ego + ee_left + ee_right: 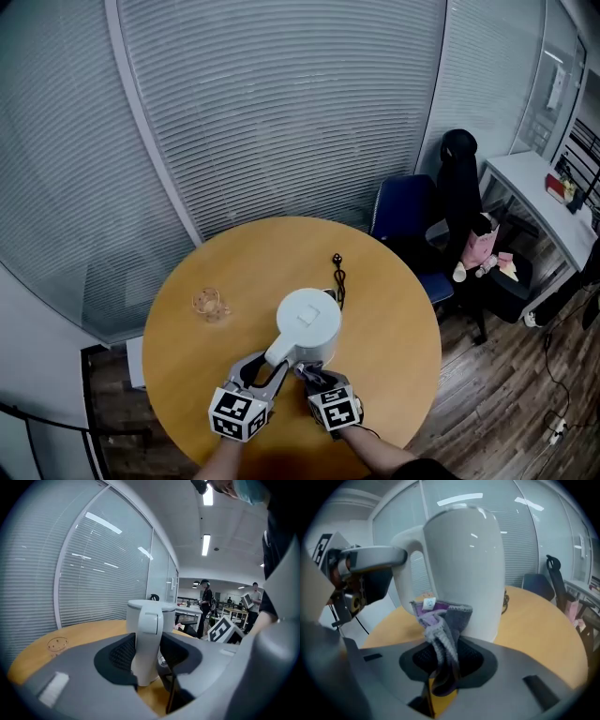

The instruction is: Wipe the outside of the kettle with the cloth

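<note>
The round wooden table [394, 309] is carrying the work, and the white kettle [307, 323] is standing upright on it near the middle, lid on. The left gripper [270, 367] is steadying the kettle: its jaws are closing in from both sides of the handle [147, 639], and the pads appear to be pressing on it. The right gripper [312, 377] is sitting just beside it at the near side of the kettle. Its jaws are clamping a grey and purple cloth [443, 620], whose free upper fold appears to be resting against the lower wall of the kettle, close to where the handle joins. A drinking glass [210, 303] is standing well apart to the left, and a black cord [337, 278] is lying just behind the kettle. Neither is involved. In my judgement the wiping is at an early or partial stage. The cloth is in hand, the kettle is braced, and contact is being made on one low patch only. The pictures are showing no dirt or streaks, so I cannot tell how much is already wiped. The far wall, the upper body and the spout side appear to be left to cover.
</note>
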A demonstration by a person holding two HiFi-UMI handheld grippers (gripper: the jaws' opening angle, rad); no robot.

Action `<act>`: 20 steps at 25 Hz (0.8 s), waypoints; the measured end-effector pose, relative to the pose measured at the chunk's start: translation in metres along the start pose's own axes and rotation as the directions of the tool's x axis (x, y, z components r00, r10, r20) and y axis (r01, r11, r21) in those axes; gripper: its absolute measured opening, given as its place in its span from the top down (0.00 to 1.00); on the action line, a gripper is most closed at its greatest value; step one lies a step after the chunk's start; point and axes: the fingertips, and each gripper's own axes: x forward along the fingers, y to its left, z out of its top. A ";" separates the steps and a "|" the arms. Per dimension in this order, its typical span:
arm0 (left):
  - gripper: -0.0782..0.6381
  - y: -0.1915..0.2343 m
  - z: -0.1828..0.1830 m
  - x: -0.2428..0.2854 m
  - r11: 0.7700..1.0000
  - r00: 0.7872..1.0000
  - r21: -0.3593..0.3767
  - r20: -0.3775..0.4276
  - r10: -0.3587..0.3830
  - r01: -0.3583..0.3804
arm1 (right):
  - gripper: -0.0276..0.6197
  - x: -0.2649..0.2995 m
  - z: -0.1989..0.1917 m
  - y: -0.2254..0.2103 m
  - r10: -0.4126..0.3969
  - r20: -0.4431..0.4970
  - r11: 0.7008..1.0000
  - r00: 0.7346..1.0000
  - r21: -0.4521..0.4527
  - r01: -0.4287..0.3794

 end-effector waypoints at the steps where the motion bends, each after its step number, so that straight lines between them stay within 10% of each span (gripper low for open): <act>1: 0.65 0.001 -0.001 0.001 1.000 1.000 -0.001 0.002 -0.004 0.004 | 0.81 0.007 -0.008 -0.002 0.005 -0.021 0.999 1.000 0.039 -0.005; 11: 0.65 0.002 -0.002 0.002 1.000 1.000 -0.021 0.021 -0.010 0.011 | 0.81 -0.003 -0.018 -0.005 0.065 -0.055 0.981 0.996 0.184 -0.054; 20: 0.65 0.004 -0.003 0.001 0.999 0.999 -0.039 0.044 -0.015 0.016 | 0.81 -0.113 0.078 -0.017 -0.052 0.299 0.994 0.953 0.107 0.020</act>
